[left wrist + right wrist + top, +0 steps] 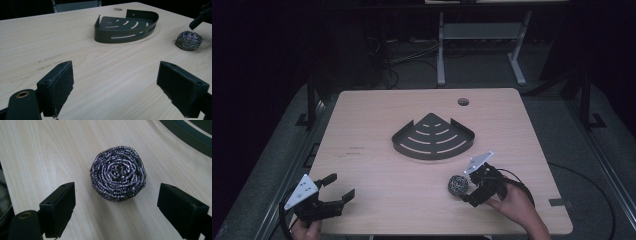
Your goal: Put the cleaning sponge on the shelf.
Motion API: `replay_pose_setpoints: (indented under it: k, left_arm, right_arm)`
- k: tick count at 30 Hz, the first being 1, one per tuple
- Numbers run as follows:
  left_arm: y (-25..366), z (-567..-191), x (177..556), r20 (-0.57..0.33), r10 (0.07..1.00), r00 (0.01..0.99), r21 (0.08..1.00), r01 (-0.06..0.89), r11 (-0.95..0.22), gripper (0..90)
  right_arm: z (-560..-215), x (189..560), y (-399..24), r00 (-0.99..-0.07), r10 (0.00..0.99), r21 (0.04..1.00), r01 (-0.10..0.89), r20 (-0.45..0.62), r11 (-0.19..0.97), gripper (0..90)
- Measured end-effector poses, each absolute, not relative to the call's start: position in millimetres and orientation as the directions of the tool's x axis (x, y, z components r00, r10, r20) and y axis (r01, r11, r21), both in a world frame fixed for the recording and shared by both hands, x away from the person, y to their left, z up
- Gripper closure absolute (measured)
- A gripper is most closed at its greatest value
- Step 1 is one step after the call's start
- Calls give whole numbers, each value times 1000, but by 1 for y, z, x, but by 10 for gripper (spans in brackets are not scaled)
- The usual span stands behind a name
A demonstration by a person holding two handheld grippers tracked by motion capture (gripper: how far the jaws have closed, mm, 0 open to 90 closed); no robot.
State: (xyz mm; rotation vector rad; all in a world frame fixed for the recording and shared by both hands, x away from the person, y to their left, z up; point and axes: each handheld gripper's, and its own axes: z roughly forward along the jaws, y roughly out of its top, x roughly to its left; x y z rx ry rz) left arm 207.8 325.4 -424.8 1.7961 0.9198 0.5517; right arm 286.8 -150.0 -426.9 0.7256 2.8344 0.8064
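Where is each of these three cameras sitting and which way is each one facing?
High view: above the person's side, facing forward and down on the table; shows both hands, left gripper and right gripper.
Left gripper view: rides the left gripper, low, facing across the table to the black corner shelf; its open jaws show.
Right gripper view: rides the right gripper, facing down at the steel wool scourer; open jaws show.
All three views share the scourer and shelf.
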Motion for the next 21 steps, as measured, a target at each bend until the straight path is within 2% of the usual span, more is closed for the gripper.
replay_pose_setpoints:
  k: [21]
  left_arm:
    - [327, -425, 208, -46, 796, 604, 919, 338, -203, 133]
  right_arm:
    - [-436, 303, -125, -894, 448, 453, 407, 20, 793, 153]
